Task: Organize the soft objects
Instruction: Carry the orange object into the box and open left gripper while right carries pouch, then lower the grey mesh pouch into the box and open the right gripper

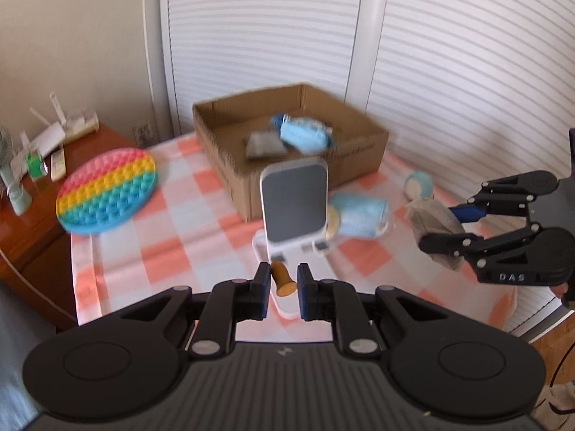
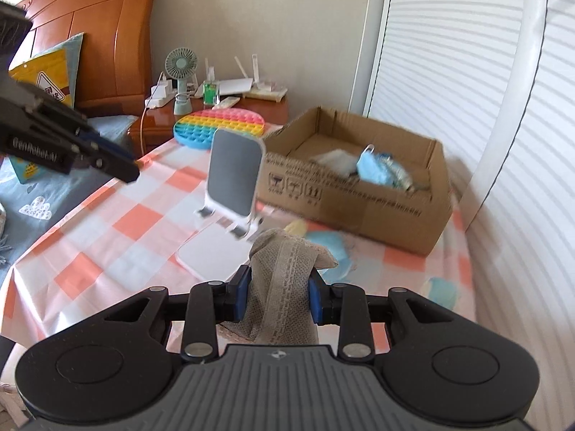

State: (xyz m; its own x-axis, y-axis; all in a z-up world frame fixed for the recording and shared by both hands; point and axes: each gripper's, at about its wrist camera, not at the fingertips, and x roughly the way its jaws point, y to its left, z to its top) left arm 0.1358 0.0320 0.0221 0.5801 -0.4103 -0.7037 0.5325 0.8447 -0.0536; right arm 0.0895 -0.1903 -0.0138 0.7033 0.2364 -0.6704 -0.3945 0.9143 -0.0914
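My left gripper is shut on a small brown cork-like piece and hangs above the checked tablecloth. In the right wrist view it shows at the upper left. My right gripper is shut on a grey-beige knitted cloth that bulges above its blue pads. The left wrist view shows this gripper at the right with the cloth. A cardboard box at the back holds a blue face mask and a grey cloth. Another blue mask lies on the table before the box.
A white phone stand rises mid-table, just ahead of my left gripper. A round rainbow pop toy overhangs the table's left edge. A small blue-and-cream soft piece lies right of the box. A wooden nightstand carries a fan and a router.
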